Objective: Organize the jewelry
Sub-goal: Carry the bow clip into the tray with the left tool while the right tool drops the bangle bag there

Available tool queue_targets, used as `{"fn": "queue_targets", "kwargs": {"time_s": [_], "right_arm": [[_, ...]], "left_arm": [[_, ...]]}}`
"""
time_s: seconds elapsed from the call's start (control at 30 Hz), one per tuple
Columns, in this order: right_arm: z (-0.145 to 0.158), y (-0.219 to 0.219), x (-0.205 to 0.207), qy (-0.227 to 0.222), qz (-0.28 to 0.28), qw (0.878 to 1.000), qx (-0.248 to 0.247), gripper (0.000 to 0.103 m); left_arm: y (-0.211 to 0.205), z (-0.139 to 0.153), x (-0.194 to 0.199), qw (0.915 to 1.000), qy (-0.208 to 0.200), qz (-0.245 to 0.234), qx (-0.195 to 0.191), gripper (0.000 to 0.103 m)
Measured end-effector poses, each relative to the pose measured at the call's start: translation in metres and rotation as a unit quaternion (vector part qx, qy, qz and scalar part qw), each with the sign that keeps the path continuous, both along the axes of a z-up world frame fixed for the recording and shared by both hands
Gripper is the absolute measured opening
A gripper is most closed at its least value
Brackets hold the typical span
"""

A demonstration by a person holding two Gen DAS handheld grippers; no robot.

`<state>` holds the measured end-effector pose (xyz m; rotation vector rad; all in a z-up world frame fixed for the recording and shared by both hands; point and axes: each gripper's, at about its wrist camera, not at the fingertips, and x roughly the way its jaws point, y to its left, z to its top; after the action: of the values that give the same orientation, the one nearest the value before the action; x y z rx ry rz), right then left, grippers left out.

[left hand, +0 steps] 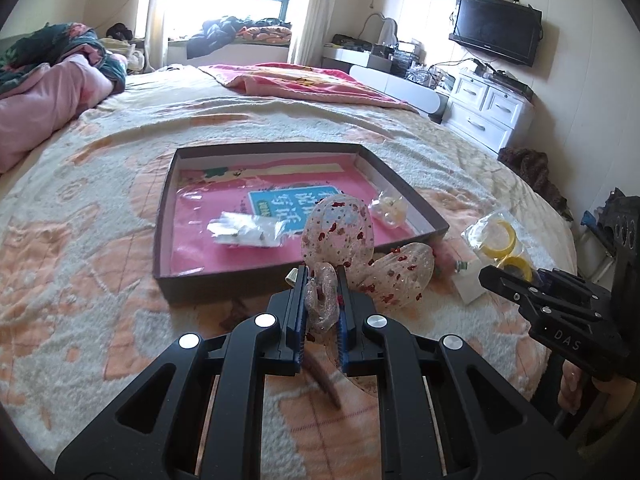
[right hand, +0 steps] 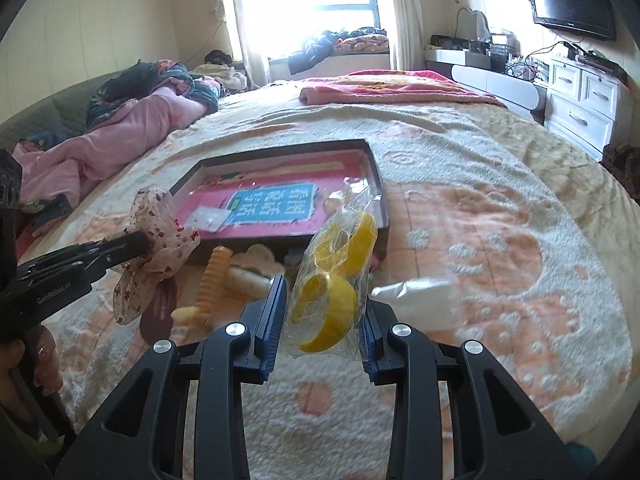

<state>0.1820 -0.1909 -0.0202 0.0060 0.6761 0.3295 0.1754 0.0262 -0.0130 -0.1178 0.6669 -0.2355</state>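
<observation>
Left wrist view: the left gripper point(left hand: 323, 296) is clamped tight on the knot of a sheer bow hair clip point(left hand: 352, 248), clear fabric w/ red and pink flecks, loops flopping fwd over the near edge of the shallow box point(left hand: 168, 216). The bow is carried above the bedspread point(left hand: 100, 280), just short of the box. Box has a pink printed liner and two small clear packets already inside. Step in hand, I'd say: carrying the bow over to drop it in. Next move needs the gripper past the near wall, then let go; floppy loops could catch on the rim.

Right wrist view: the right gripper point(right hand: 324, 316) pinches a crinkly clear bag of yellow bangles point(right hand: 340, 280), jaws part-closed on the plastic, two glossy yellow rings inside. It's held near the box's near-right corner, not in yet. A cream comb point(right hand: 212, 280) and other bits lie on the bedspread before the box, still to sort. Bag looks slippery, so release low.
</observation>
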Motion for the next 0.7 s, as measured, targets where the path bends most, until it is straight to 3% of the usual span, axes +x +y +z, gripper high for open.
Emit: {"fn": "queue_targets", "kwargs": {"time_s": [0.57,0.7], "right_arm": [[0.003,0.004,0.06,0.0,0.006,1.0,0.008,0.031],[0.001,0.01,0.074,-0.006,0.017,1.0,0.003,0.016]], "left_arm": [[-0.007,0.002,0.054,0.9997,0.013,0.017,0.014,0.008],[-0.007,0.001,0.068,0.9995,0.014,0.022,0.019,0.008]]}}
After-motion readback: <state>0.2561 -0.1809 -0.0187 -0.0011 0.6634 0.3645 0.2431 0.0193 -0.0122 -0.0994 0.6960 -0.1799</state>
